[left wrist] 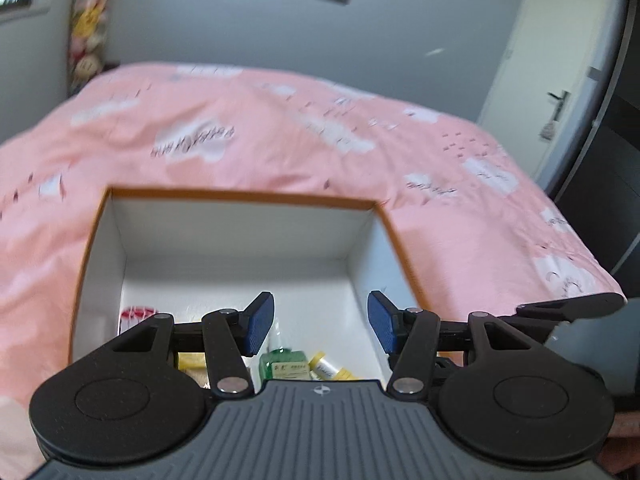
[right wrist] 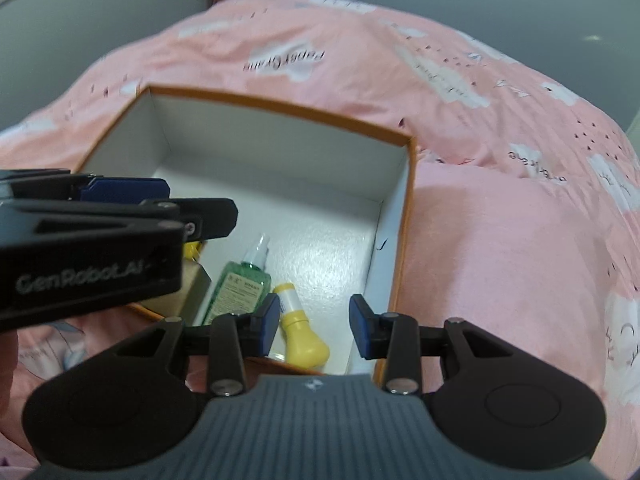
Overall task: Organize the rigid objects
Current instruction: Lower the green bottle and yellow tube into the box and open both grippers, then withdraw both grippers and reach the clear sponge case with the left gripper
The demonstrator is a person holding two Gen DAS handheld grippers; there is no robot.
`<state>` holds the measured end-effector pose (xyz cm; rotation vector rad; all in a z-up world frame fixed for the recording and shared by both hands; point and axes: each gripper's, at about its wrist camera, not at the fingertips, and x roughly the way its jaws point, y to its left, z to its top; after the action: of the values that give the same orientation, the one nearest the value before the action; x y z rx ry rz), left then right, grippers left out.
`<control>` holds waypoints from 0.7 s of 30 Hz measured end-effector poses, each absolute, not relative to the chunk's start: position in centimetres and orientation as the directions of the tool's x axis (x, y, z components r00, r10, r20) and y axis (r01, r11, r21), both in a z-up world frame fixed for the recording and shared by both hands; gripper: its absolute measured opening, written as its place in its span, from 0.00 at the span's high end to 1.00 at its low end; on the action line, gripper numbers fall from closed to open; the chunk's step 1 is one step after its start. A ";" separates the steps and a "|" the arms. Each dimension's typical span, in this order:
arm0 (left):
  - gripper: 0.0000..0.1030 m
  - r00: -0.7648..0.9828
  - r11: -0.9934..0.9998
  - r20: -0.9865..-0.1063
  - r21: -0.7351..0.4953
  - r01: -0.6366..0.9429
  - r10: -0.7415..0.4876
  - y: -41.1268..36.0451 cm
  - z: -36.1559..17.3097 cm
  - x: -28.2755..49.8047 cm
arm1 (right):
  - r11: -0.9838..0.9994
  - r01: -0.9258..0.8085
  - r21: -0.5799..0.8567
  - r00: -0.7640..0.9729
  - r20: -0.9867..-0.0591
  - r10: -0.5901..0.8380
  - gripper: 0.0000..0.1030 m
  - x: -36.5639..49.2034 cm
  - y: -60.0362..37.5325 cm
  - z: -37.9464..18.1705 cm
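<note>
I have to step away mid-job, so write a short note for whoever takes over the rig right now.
Left hand-held gripper: open, empty, above the box.
Right hand-held gripper: open, empty, over the box's near right corner.
In the box, lying down: green spray bottle, yellow bottle, plus other items partly hidden behind the left gripper.
Done: these items are boxed.
Left: none visible on the pink bedspread; check around the bed before finishing.
</note>
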<state>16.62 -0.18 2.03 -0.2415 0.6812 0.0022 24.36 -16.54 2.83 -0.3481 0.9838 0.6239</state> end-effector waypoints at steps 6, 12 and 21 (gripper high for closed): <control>0.39 0.798 0.981 -0.587 -0.194 0.022 -0.134 -2.1 3.0 14.4 | 0.823 -0.565 0.058 0.439 -0.823 0.360 0.63 22.5 -18.5 4.4; 0.39 0.780 0.974 -0.605 -0.226 0.024 -0.159 -2.0 2.4 12.2 | 0.848 -0.517 0.114 0.428 -0.824 0.372 0.63 20.3 -20.1 4.0; 0.39 0.654 0.957 -0.708 -0.274 0.094 -0.267 -1.7 -0.7 11.3 | 0.860 -0.488 0.151 0.355 -0.866 0.353 0.63 17.8 -21.7 1.2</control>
<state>11.30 -1.67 -0.68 -0.2213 0.8351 -0.2072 17.80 -21.69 1.18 -0.1410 1.0792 0.5455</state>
